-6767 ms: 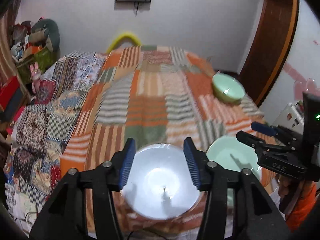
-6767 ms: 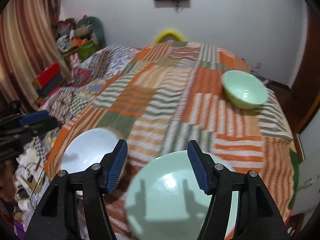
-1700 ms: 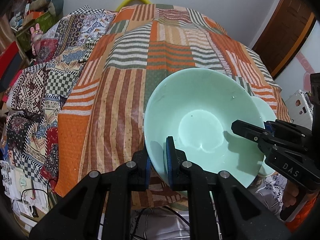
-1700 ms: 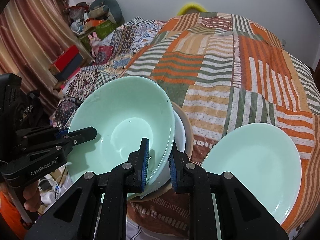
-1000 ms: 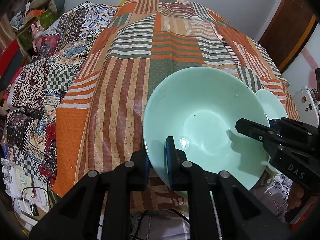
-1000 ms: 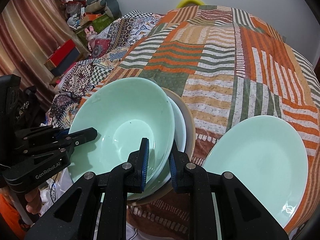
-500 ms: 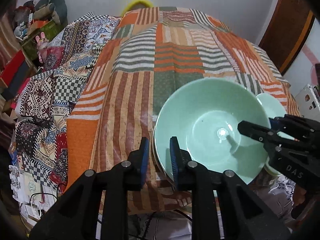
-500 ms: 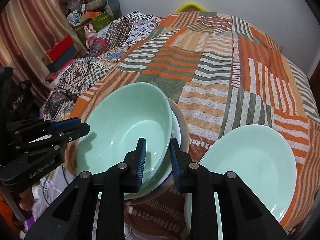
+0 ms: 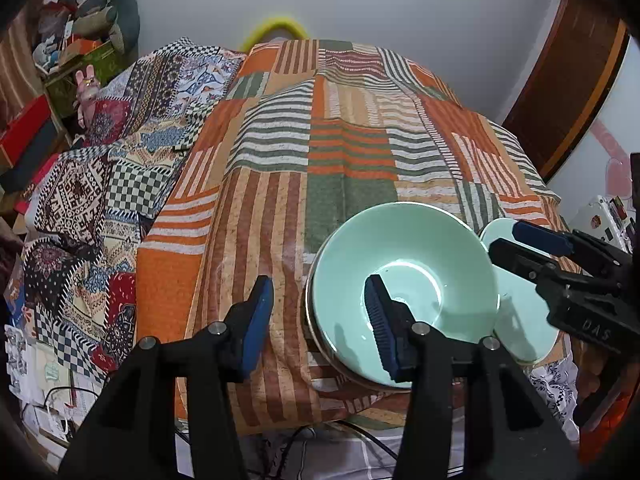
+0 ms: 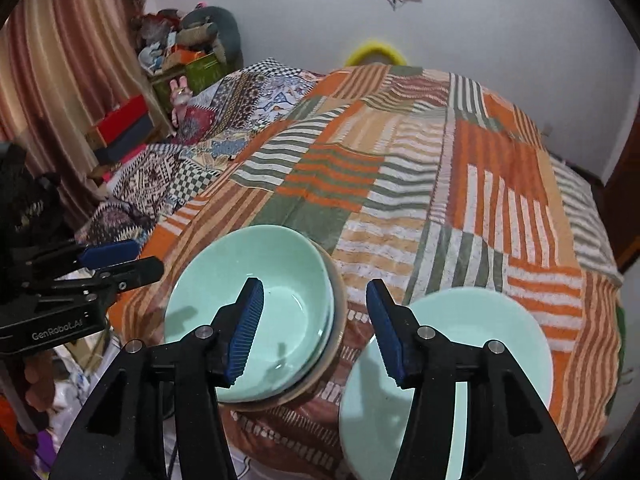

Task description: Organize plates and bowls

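A mint-green bowl (image 9: 432, 256) rests nested on a stack of dishes at the near edge of the striped bedspread; it also shows in the right wrist view (image 10: 280, 264). Beneath it the rim of a brownish dish (image 10: 340, 320) shows. A mint-green plate (image 10: 480, 320) lies to its right, also seen in the left wrist view (image 9: 520, 328). My left gripper (image 9: 320, 320) is open and empty, straddling the bowl's left rim. My right gripper (image 10: 316, 328) is open and empty, above the bowl's right rim.
The patchwork bedspread (image 9: 344, 148) stretches back to a white wall. Patterned quilts (image 9: 96, 184) hang at the left. Boxes and stuffed toys (image 10: 188, 48) crowd the far left corner. A brown door (image 9: 576, 80) stands at the right. Cables and papers (image 9: 52, 380) lie on the floor.
Both grippers have opened and let go of the green bowl, which now sits on the stack. Both have pulled back a little.
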